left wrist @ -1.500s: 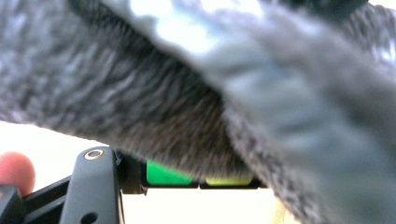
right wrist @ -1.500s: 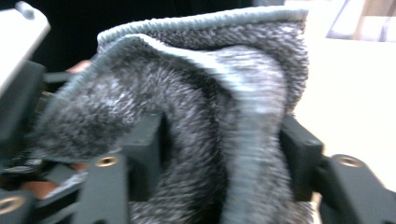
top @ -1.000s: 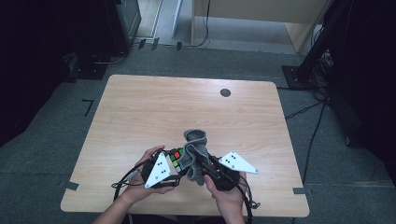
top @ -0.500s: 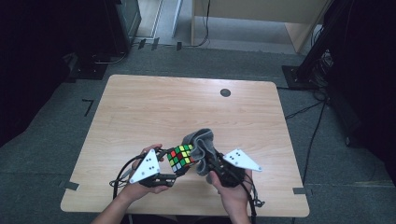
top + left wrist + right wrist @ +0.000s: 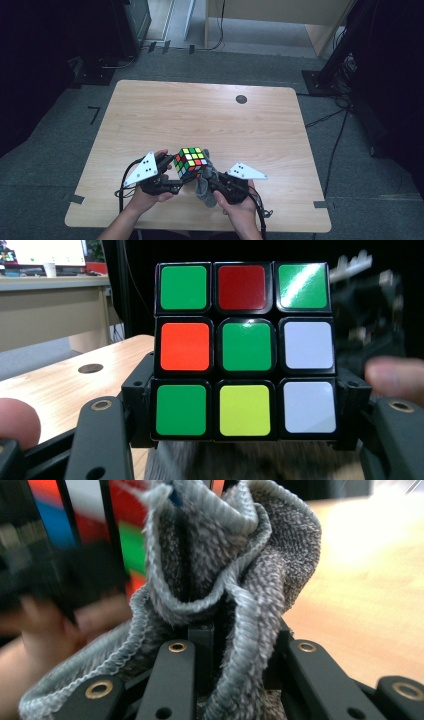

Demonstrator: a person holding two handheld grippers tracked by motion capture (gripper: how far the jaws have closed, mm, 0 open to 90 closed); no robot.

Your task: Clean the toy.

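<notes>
Looks like lab or office workroom: bare wooden table (image 5: 150, 115) on grey carpet (image 5: 55, 165), tape marks (image 5: 76, 198), trailing cables (image 5: 325, 117), dark equipment stands (image 5: 340, 55), desk with monitor (image 5: 45, 252) behind.

1 puzzle cube (image 5: 190, 161), 1 grey cloth (image 5: 204, 186), 2 tools (image 5: 172, 175) (image 5: 212, 185), 1 table (image 5: 200, 115), approx.

cube (image 5: 107, 527) blurred behind grey cloth (image 5: 225, 580)
</notes>
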